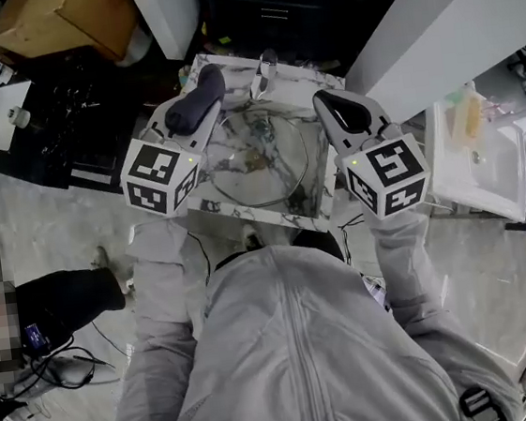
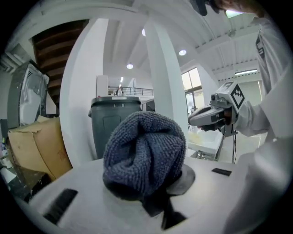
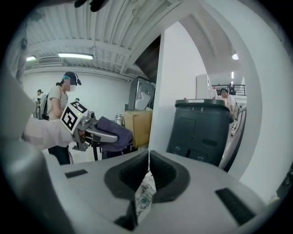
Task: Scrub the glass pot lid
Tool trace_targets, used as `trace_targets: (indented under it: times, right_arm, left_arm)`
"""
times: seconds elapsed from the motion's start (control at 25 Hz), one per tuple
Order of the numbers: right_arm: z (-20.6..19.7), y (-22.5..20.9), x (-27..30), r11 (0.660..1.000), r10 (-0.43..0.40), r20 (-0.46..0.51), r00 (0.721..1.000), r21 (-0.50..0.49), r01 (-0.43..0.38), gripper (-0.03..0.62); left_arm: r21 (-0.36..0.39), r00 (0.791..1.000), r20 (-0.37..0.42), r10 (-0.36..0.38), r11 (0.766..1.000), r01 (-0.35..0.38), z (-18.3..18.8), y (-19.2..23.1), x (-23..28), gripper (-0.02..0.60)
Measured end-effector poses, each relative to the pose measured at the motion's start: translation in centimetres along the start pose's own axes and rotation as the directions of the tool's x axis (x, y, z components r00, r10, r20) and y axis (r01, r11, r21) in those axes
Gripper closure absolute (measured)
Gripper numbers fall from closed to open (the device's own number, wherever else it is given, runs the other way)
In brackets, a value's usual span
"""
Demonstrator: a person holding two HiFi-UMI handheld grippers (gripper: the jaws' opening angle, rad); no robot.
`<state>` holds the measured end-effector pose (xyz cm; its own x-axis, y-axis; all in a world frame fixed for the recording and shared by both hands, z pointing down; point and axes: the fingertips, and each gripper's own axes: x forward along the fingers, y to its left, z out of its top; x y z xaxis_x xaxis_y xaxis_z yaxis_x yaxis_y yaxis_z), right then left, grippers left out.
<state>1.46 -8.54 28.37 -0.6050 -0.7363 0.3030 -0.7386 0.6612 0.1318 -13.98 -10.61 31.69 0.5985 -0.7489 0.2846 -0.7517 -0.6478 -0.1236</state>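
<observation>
My left gripper (image 1: 198, 91) was clamped on the bunched blue cloth (image 2: 144, 153). My right gripper (image 3: 147, 177) was closed, nothing between its pads. Both hung above the glass pot lid (image 1: 259, 163), which lay — flat, I think — in the marble tray (image 1: 245, 216). Unsteadied, it could skate or tip under the cloth's push.

Clear air over the glass lid's (image 1: 259, 158) middle; the left gripper's (image 1: 202, 91) cloth (image 1: 196, 104) overhangs its ten o'clock, the right gripper (image 1: 324, 103) its two. Further out, white pillar (image 1: 430, 16) crowds one o'clock, cardboard box (image 1: 63, 25) eleven, white side table (image 1: 471, 172) three.
</observation>
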Motion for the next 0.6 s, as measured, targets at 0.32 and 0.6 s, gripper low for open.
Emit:
trace_targets:
  times: [0.32, 0.6]
  right_arm:
    - [4.4, 0.3, -2.9, 0.994, -0.072, 0.089, 0.993, -0.079, 0.079, 0.563]
    - [6.1, 0.7, -4.8, 0.987, -0.106, 0.12, 0.987, -0.106, 0.119, 0.565]
  left_arm:
    - [0.148, 0.986, 0.149, 0.071, 0.984, -0.093, 6.4, -0.5, -4.7, 0.499]
    - [0.214, 0.97, 0.23, 0.076, 0.969, -0.126, 9.4, -1.8, -7.1, 0.5]
